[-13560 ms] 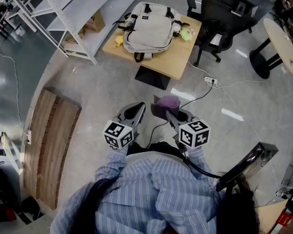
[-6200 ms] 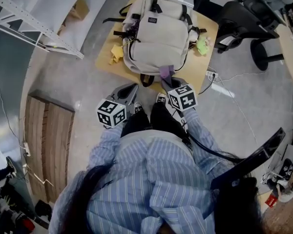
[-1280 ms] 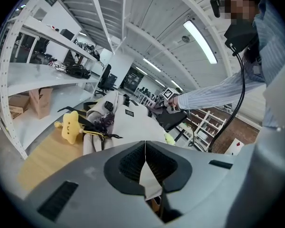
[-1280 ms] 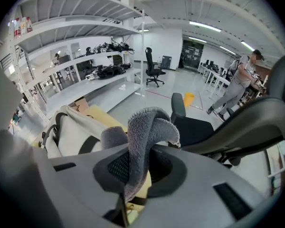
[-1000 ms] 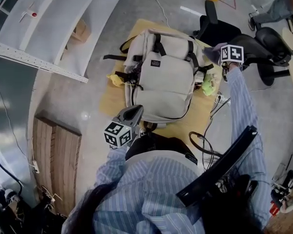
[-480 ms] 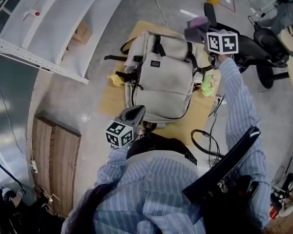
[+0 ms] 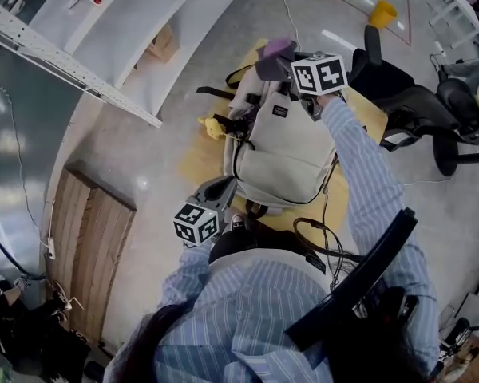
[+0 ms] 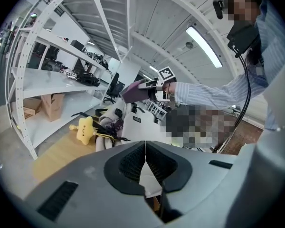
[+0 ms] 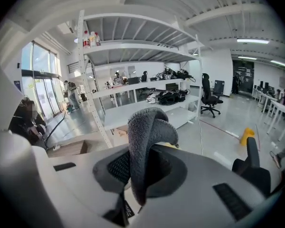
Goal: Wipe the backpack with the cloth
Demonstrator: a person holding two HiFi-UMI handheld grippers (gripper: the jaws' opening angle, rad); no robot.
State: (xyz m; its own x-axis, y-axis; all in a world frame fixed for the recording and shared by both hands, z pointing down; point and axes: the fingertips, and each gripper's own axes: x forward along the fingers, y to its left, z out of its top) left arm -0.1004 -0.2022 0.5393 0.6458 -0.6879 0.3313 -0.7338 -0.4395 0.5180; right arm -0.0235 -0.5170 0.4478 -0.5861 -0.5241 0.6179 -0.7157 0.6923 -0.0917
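Cloth (image 9: pixel 147 137) hangs pinched in right tongs (image 9: pixel 141 172) over backpack (image 7: pixel 291 146); left tongs (image 8: pixel 145 167) clenched, empty.

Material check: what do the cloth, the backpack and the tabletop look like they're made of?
The cloth looks like microfibre or terry: matte grey-purple with a fuzzy pile. The backpack seems to be woven canvas or nylon: matte off-white, with soft creases. The tabletop is pale wood or laminate with a smooth finish; I cannot tell which.
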